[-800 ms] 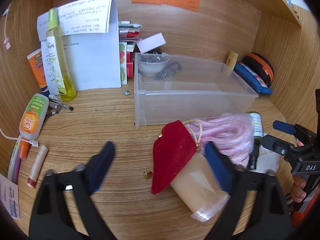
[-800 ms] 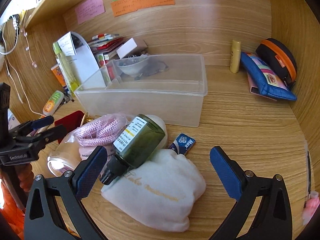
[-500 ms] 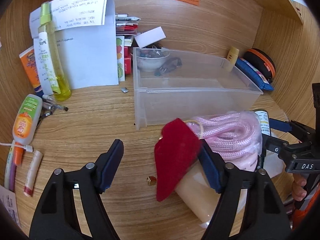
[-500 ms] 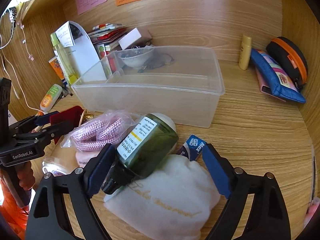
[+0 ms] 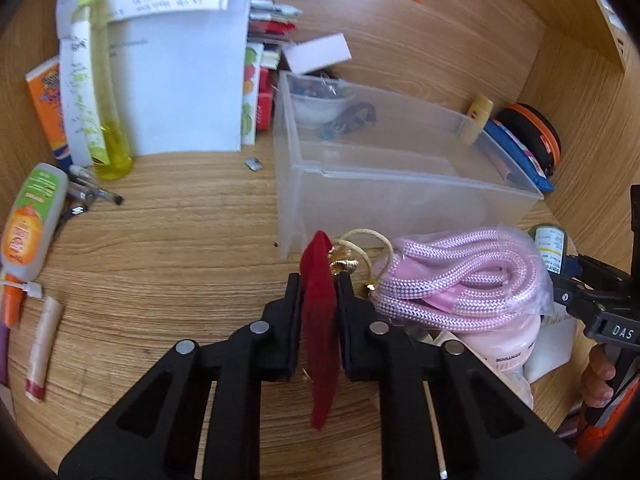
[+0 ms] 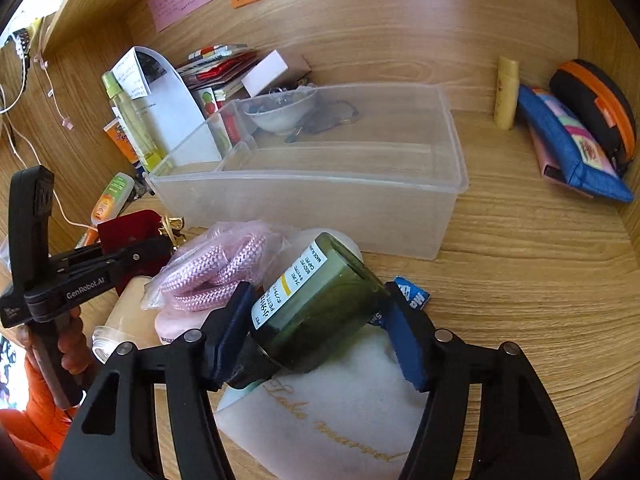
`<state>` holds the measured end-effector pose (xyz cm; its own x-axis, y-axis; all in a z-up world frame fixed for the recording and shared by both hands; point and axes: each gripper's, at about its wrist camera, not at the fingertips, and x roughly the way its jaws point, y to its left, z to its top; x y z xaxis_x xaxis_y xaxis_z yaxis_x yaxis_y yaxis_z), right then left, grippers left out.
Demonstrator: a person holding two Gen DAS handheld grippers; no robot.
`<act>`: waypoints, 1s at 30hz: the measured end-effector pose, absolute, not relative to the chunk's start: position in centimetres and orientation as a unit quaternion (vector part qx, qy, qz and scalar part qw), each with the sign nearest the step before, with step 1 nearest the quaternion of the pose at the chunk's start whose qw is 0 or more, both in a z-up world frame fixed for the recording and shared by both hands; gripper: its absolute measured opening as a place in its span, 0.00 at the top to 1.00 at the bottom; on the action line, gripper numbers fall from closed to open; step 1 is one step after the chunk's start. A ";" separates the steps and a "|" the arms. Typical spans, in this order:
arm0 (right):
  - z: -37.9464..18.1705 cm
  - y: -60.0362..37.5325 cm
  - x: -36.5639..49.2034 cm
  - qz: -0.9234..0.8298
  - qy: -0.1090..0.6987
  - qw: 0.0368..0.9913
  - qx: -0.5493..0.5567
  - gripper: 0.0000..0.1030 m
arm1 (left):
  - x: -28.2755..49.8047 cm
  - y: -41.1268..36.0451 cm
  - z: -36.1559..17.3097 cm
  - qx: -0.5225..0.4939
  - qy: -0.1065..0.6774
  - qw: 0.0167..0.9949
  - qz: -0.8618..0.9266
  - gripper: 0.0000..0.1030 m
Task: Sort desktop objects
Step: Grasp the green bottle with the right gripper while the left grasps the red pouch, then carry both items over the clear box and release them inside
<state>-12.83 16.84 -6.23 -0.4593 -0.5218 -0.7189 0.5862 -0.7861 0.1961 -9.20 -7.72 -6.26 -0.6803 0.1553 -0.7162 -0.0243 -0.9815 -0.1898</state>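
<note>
My left gripper [image 5: 318, 280] is shut on a red velvet pouch [image 5: 318, 320], which hangs edge-on between its pads, its gold cord [image 5: 362, 240] trailing toward the bin. In the right wrist view that same left gripper [image 6: 132, 256] holds the red pouch [image 6: 124, 228] at the left. My right gripper [image 6: 320, 316] is shut on a dark green bottle [image 6: 320, 304] that lies tilted on a white cloth bag [image 6: 340, 412], both blue pads against its sides. The clear plastic bin [image 5: 400, 184] stands just behind, open-topped.
A bagged pink rope [image 5: 460, 280] lies on a pale jar between the grippers. A white bowl [image 6: 280, 112] sits in the bin's [image 6: 320, 200] far corner. A yellow spray bottle [image 5: 100, 112] and tubes crowd the left; a blue pouch [image 6: 572, 152] and black-orange case [image 6: 596, 100] the right.
Left jaws closed from wide open onto the red pouch, which now stands edge-on. Right jaws moved forward and closed in on the green bottle.
</note>
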 end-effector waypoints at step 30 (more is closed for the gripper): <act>3.4 18.9 -16.5 -0.918 0.050 0.305 0.250 0.53 | -10.2 -7.5 4.3 -0.276 -0.073 0.029 0.958 0.89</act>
